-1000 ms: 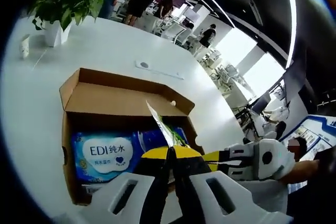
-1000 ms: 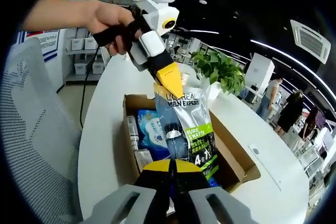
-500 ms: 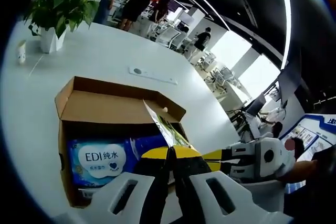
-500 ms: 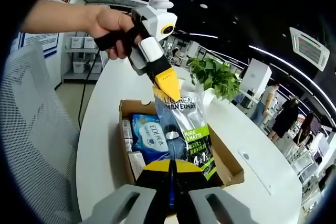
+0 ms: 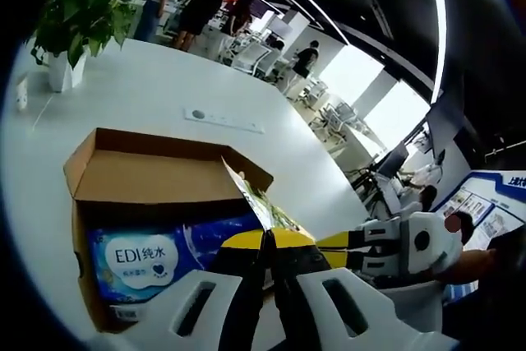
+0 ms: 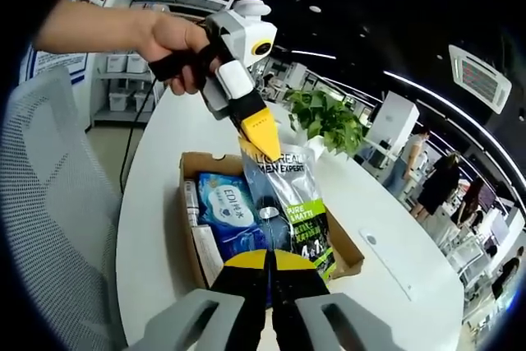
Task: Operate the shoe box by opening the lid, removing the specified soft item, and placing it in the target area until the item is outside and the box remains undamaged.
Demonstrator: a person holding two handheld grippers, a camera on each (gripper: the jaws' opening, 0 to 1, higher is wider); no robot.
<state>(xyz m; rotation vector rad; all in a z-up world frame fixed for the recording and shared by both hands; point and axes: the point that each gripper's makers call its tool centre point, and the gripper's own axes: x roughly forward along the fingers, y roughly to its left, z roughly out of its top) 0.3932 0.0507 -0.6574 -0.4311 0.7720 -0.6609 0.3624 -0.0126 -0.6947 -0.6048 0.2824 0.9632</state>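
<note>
Left gripper view: the left gripper (image 5: 267, 244) is clenched on the pouch (image 5: 246, 195), seen edge-on above the open box (image 5: 156, 178). The right gripper (image 5: 345, 242) is seen at right, also gripping the pouch.

Right gripper view: the right gripper (image 6: 267, 265) is clamped on the pouch's (image 6: 288, 203) lower end, the left gripper (image 6: 261, 131) on its top. The pouch is held above the box (image 6: 201, 244), clear of a blue pack (image 6: 226, 207) inside.

Removal is judged in hand; next, the pouch is to be carried sideways onto the table (image 6: 152, 203).

A wide, white, rounded surface (image 5: 156, 92) carries an open brown cardboard shoe box (image 5: 123, 174), a white-potted green plant (image 5: 70, 26) at the far left and a flat white strip (image 5: 222, 119) beyond the box.
</note>
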